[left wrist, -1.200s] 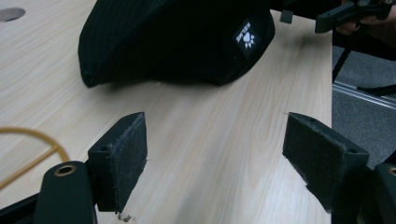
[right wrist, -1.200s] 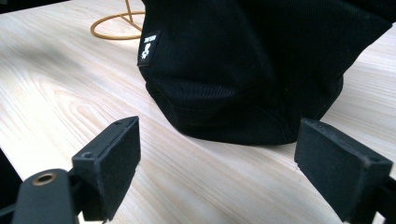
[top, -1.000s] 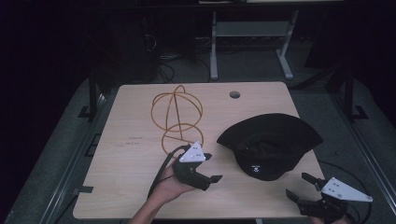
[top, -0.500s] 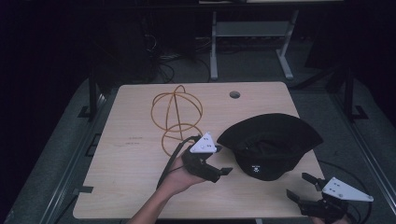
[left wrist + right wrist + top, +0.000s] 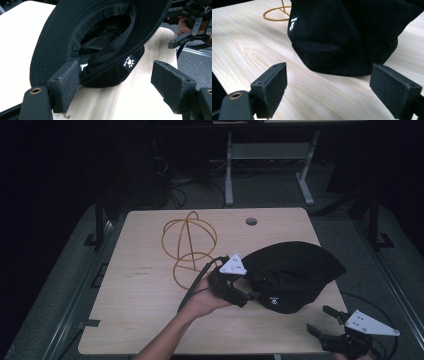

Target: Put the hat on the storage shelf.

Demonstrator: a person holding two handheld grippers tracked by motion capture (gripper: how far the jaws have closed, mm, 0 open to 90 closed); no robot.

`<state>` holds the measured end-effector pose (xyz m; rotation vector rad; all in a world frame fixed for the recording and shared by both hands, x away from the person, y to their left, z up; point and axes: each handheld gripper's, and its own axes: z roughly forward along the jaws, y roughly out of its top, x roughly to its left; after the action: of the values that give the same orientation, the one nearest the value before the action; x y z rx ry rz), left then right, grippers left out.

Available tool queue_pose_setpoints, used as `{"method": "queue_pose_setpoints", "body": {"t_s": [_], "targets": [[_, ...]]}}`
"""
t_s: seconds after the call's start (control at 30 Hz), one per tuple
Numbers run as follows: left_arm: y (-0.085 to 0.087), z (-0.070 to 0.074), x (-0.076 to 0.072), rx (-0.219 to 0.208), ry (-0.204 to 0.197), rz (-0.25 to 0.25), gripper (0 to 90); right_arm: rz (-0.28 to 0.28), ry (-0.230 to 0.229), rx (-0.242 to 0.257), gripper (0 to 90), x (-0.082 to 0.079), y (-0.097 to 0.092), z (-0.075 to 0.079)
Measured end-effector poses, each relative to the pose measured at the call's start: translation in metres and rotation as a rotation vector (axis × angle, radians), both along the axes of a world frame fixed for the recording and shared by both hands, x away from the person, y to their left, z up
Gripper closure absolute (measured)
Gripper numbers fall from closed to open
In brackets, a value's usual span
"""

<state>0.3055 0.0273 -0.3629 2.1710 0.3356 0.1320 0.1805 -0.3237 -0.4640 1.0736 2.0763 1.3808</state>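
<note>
Jaws of the left gripper (image 5: 248,293) gape wide at the hat (image 5: 295,270), one pad touching its brim, while the right gripper (image 5: 327,324), likewise wide open and empty, waits near the hat's front on the counter (image 5: 140,300).

- The high view looks forward and down from above the person's side, taking in the whole pale wooden surface (image 5: 150,320) from some way off, with the dark floor and a grey metal frame (image 5: 265,155) beyond it.
- The left gripper view sits low and very near, looking along the left hand-held gripper (image 5: 115,82) toward the black fabric bucket hat (image 5: 100,32), into its underside.
- The right gripper view rides low at the surface's near edge, looking along the right hand-held gripper (image 5: 329,85) at the hat's crown from close by.
- All three views share the hat and the wood around it; the high and right gripper views also share the golden wire-hoop stand (image 5: 189,245).
</note>
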Motion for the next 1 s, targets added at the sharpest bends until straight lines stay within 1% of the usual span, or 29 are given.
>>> {"method": "queue_pose_setpoints", "body": {"t_s": [0.07,0.13,0.17,0.3,0.33,0.37,0.4,0.43,0.47,0.53,0.57,0.6,0.73,0.77,0.8,0.83,0.93,1.0], "targets": [[-0.004,-0.001,0.002,0.011,0.005,-0.007,21.6,0.000,0.000,0.000,13.9,0.000,0.000,0.000],[-0.007,-0.002,0.003,0.014,0.002,-0.006,17.6,0.000,-0.001,0.003,13.9,0.000,-0.001,0.000],[-0.008,-0.003,0.003,0.013,0.005,-0.008,17.5,-0.001,0.000,0.004,13.9,0.000,-0.001,0.000],[-0.015,-0.005,0.006,0.040,0.008,-0.016,19.0,-0.005,0.000,0.009,13.9,-0.001,-0.003,0.000],[-0.015,-0.005,0.006,0.040,0.008,-0.016,19.6,-0.005,0.000,0.009,13.9,-0.001,-0.003,0.000],[-0.019,-0.007,0.008,0.059,0.008,-0.022,20.5,-0.006,0.000,0.010,13.9,-0.001,-0.003,0.000],[-0.021,-0.007,0.009,0.066,0.010,-0.025,21.7,-0.005,0.000,0.011,13.9,-0.001,-0.003,0.000],[-0.023,-0.008,0.009,0.070,0.010,-0.026,23.5,-0.003,0.001,0.010,13.9,-0.001,-0.003,0.000],[-0.025,-0.008,0.010,0.072,0.001,-0.030,25.6,-0.003,0.001,0.011,13.9,-0.001,-0.003,0.000],[-0.026,-0.009,0.010,0.074,0.003,-0.034,30.6,-0.002,0.000,0.011,13.9,-0.001,-0.003,0.000],[-0.029,-0.012,0.013,0.089,0.004,-0.042,32.6,-0.003,0.001,0.014,13.9,-0.001,-0.003,0.000],[-0.030,-0.013,0.014,0.094,0.007,-0.042,34.4,-0.004,0.001,0.016,13.9,-0.001,-0.003,0.000],[-0.033,-0.016,0.017,0.100,0.016,-0.047,41.6,-0.005,0.001,0.018,13.9,-0.001,-0.005,0.000],[-0.034,-0.016,0.017,0.106,0.017,-0.056,43.1,-0.006,0.001,0.018,13.9,-0.001,-0.005,0.000],[-0.034,-0.016,0.017,0.106,0.017,-0.056,45.3,-0.007,0.002,0.020,13.9,-0.001,-0.005,0.000],[-0.035,-0.016,0.018,0.106,0.017,-0.067,47.8,-0.008,0.005,0.022,13.9,-0.001,-0.005,0.000],[-0.036,-0.016,0.018,0.104,0.018,-0.069,54.1,-0.009,0.005,0.021,13.9,-0.001,-0.006,-0.001],[-0.037,-0.017,0.019,0.106,0.022,-0.082,58.6,-0.009,0.004,0.022,13.9,-0.001,-0.006,-0.001]]}}
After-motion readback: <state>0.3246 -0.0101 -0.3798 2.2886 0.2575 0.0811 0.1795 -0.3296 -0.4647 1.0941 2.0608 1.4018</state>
